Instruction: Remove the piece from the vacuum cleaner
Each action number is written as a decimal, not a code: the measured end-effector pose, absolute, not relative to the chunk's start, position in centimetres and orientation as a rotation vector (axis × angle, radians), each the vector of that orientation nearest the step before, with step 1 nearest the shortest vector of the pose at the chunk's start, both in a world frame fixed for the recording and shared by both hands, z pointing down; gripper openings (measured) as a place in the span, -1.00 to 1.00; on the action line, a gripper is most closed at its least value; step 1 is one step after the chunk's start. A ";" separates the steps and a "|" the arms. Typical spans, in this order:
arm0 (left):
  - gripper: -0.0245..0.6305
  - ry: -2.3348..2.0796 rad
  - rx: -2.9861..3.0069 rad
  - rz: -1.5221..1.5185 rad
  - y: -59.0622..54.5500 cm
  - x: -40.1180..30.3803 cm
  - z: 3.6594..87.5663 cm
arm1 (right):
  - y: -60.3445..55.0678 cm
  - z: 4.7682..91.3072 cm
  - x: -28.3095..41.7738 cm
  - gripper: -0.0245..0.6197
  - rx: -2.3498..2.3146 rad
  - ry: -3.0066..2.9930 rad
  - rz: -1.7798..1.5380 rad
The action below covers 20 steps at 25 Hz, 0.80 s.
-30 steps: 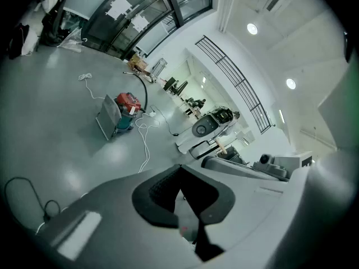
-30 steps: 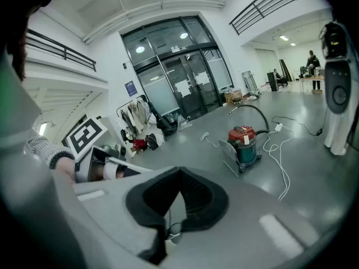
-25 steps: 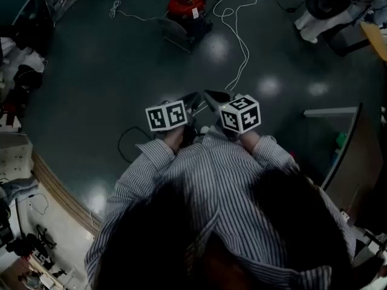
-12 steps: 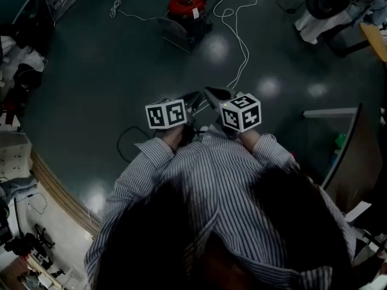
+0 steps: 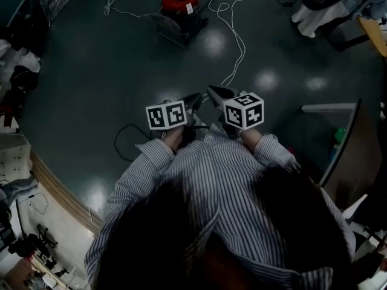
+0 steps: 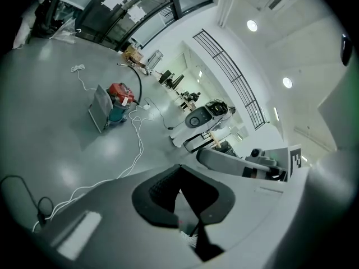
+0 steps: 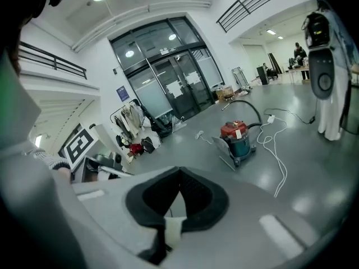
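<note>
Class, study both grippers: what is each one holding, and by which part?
Nothing is held. The left gripper and the right gripper each have their jaws together with nothing between them. The vacuum cleaner stands apart, across the floor.

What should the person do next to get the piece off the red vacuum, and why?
Probably step toward the red vacuum cleaner: it stands far off across the floor, while the left gripper and right gripper are both shut and empty.
</note>
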<state>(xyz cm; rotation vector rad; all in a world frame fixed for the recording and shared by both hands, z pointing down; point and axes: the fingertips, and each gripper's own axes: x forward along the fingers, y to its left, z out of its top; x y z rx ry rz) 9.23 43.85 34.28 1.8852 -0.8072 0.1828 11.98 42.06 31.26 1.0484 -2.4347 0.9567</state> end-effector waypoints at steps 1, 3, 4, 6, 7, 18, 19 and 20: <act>-0.91 -0.804 1.886 0.188 43.6 9.5 34.3 | 41.9 31.4 12.1 -0.92 1.045 -2.431 0.959; -0.91 -0.798 1.894 0.199 42.8 9.9 34.5 | 41.2 31.9 12.3 -0.92 1.035 -2.426 0.958; -0.91 -0.796 1.899 0.204 42.2 9.9 34.7 | 40.7 32.2 12.3 -0.92 1.033 -2.423 0.961; -0.91 -0.796 1.902 0.208 40.8 9.8 35.2 | 39.5 32.8 12.2 -0.92 1.029 -2.418 0.969; -0.91 -0.796 1.895 0.208 40.0 9.7 35.6 | 38.8 33.0 12.0 -0.92 1.027 -2.415 0.972; -0.91 -0.833 1.864 0.200 22.6 3.8 36.7 | 21.0 33.5 8.7 -0.92 1.102 -2.386 1.036; -0.91 -0.830 1.864 0.193 20.3 3.0 36.5 | 18.9 33.5 8.0 -0.92 1.108 -2.383 1.048; -0.91 -0.822 1.864 0.189 18.1 2.3 36.3 | 16.9 33.5 7.3 -0.92 1.109 -2.379 1.059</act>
